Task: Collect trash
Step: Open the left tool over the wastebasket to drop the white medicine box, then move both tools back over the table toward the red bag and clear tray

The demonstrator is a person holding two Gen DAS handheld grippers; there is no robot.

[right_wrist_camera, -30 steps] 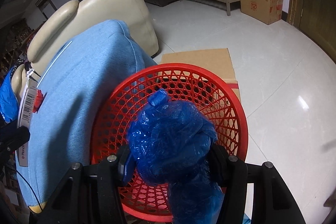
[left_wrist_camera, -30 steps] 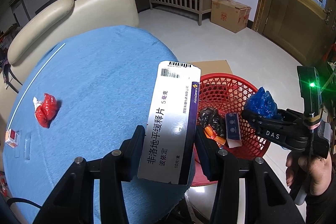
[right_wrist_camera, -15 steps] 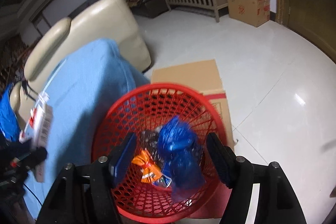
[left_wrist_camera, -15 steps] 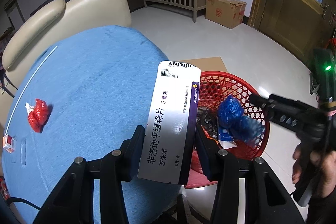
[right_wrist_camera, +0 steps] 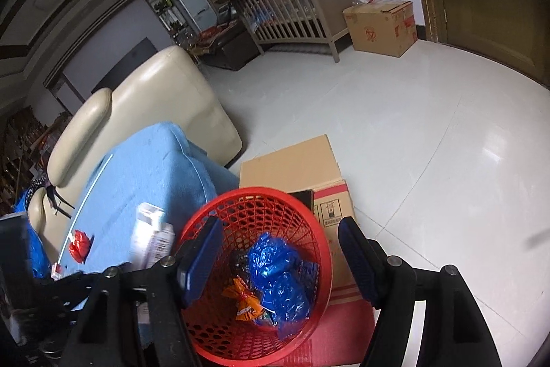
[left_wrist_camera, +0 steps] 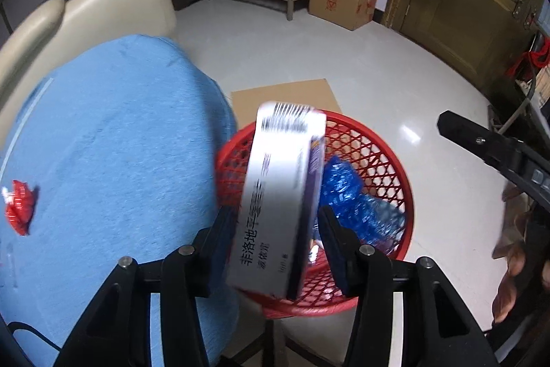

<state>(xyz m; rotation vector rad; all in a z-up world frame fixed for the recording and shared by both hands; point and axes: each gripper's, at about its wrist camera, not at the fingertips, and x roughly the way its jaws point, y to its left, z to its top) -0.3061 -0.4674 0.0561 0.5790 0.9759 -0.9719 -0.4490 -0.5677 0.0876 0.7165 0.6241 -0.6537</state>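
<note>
White medicine box (left_wrist_camera: 278, 195): flat carton, barcode at top end, dark Chinese print on face, purple side panel; blurred, tilted, standing on end over near rim of basket, between two black fingers, gap visible beside purple side.

Red basket (right_wrist_camera: 302, 212): round plastic lattice, upright on floor beside blue-covered table edge, partly on flattened cardboard.

Blue plastic bag (right_wrist_camera: 275, 270): crumpled, shiny, lying inside basket toward centre-right.

Orange wrapper (right_wrist_camera: 245, 300): crinkled, inside basket just beside blue bag, lower left.

Red wrapper (left_wrist_camera: 20, 207): small, crumpled, lying on blue cloth, well apart from basket.

Small red-and-white packet (right_wrist_camera: 57, 270): on cloth edge near red wrapper.
</note>
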